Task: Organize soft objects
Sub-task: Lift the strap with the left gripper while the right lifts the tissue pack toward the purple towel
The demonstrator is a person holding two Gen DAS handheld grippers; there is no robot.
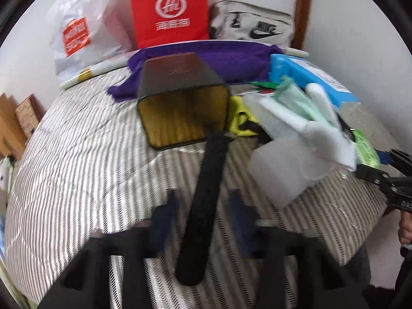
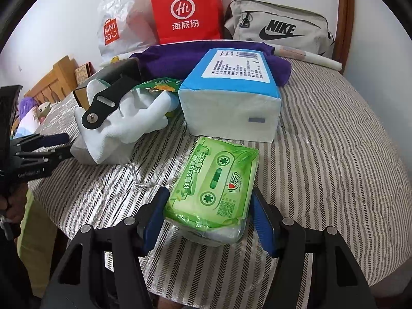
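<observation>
My left gripper [image 1: 203, 206] is open; a black strap [image 1: 206, 195] of a dark case with a tan opening [image 1: 182, 103] lies between its blue fingers without their touching it. My right gripper [image 2: 208, 213] is open around a green tissue pack [image 2: 213, 188] lying on the striped bed; the fingers stand close to its sides. Beyond lie a blue-and-white tissue pack [image 2: 231, 97], a white cloth bag [image 2: 121, 123], and a purple cloth [image 2: 164, 61]. The left gripper also shows at the left edge of the right wrist view [image 2: 51, 146].
A red paper bag [image 2: 185, 10], a white Miniso plastic bag [image 2: 118, 23] and a grey Nike bag [image 2: 278, 28] stand against the wall behind. The striped bed cover [image 2: 334, 154] extends to the right. A wooden headboard [image 2: 59, 77] is at the left.
</observation>
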